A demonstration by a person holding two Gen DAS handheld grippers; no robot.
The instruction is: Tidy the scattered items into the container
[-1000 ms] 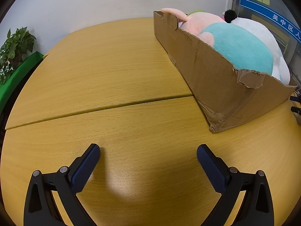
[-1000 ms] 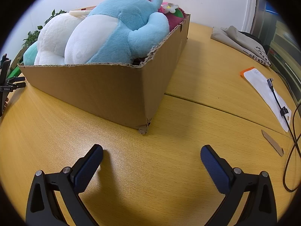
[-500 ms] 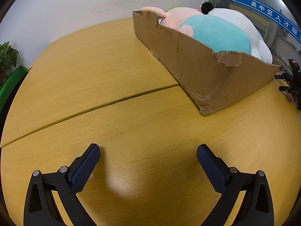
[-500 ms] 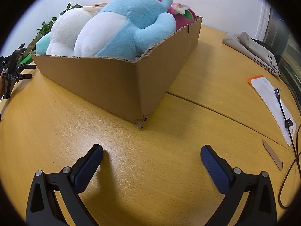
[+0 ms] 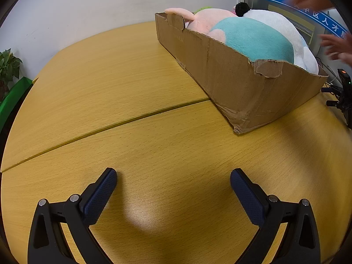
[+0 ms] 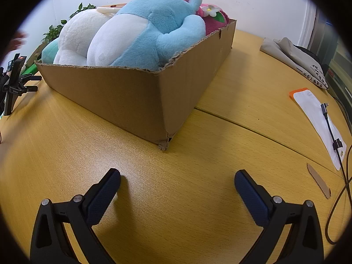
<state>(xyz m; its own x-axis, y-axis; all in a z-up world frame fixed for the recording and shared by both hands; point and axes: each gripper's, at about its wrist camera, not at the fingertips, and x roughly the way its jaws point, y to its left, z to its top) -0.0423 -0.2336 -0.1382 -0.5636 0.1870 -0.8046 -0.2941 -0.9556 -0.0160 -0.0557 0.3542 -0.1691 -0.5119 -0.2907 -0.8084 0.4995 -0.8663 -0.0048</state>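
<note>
- Cardboard box [image 6: 136, 96] sits on the wooden table [image 5: 110, 83], long and shallow, edges torn, one bottom corner frayed.
- Box is packed full with plush toys, they bulge above the rim.
- Right wrist view: big light-blue plush [image 6: 158, 28] with a white belly on top, white plush [image 6: 77, 37] beside it on the left, teal plush [image 6: 49, 51] at the far left corner, pink plush with a white flower [image 6: 212, 15] at the far end.
- Left wrist view: teal plush [image 5: 257, 39] nearest, pink plush [image 5: 204, 19] behind it at the far end, white plush with a black ear [image 5: 277, 22] on the other side.
- Left gripper [image 5: 173, 187] empty, fingers spread wide, low over bare table, box well ahead to the right.
- Right gripper [image 6: 177, 187] empty, fingers spread wide, low over bare table, box corner just ahead.
- No loose toys visible on the table in either view.
- Blurred hands [image 5: 336, 48] at the upper right of the left wrist view, above the box's far side.
- Phone on a small black tripod [image 6: 13, 83] stands on the table by the box's end.
- Right of the box: folded beige cloth [image 6: 292, 59], white pouch with an orange edge [image 6: 316, 118], a cable [image 6: 332, 132] across it, a cardboard scrap [image 6: 319, 183].
- Potted plant [image 5: 7, 66] at the table's left edge, white wall behind.
</note>
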